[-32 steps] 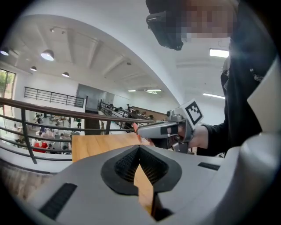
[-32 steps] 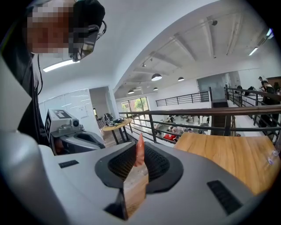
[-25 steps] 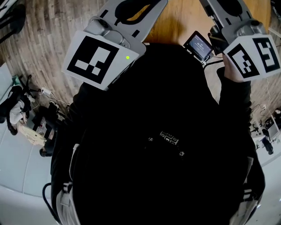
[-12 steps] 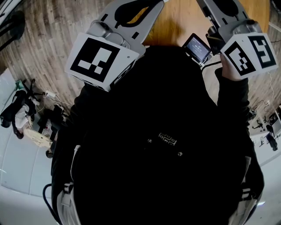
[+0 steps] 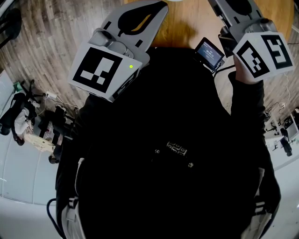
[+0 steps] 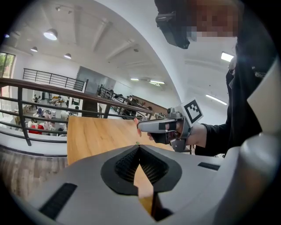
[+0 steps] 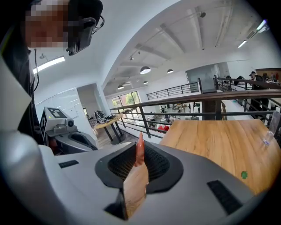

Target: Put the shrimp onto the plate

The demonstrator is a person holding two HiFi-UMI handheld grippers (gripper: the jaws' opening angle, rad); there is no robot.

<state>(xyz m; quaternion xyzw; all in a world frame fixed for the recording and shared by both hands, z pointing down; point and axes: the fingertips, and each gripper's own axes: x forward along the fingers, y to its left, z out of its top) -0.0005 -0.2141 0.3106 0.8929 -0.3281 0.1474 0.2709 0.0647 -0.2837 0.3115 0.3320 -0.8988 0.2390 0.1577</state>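
Note:
A pinkish-orange shrimp (image 7: 140, 148) stands upright between the jaws of my right gripper (image 7: 138, 165), which is shut on it. In the left gripper view the right gripper (image 6: 141, 126) hangs over the wooden table (image 6: 96, 136) with the shrimp's tip (image 6: 135, 121) poking out of it. My left gripper (image 6: 139, 148) is shut, its pads meeting with nothing between them. Both grippers are held up in front of the person's chest in the head view, the left gripper (image 5: 149, 11) at the upper left. No plate shows in any view.
The wooden table (image 7: 219, 140) carries a small green speck (image 7: 243, 175) and a clear item (image 7: 268, 132) at its right edge. A dark railing (image 7: 184, 105) runs behind it. A small screen (image 5: 209, 50) sits by the right gripper. Cables and gear (image 5: 32, 126) lie on the floor at left.
The left gripper has shifted slightly down and left in the head view. The right gripper has stayed almost still.

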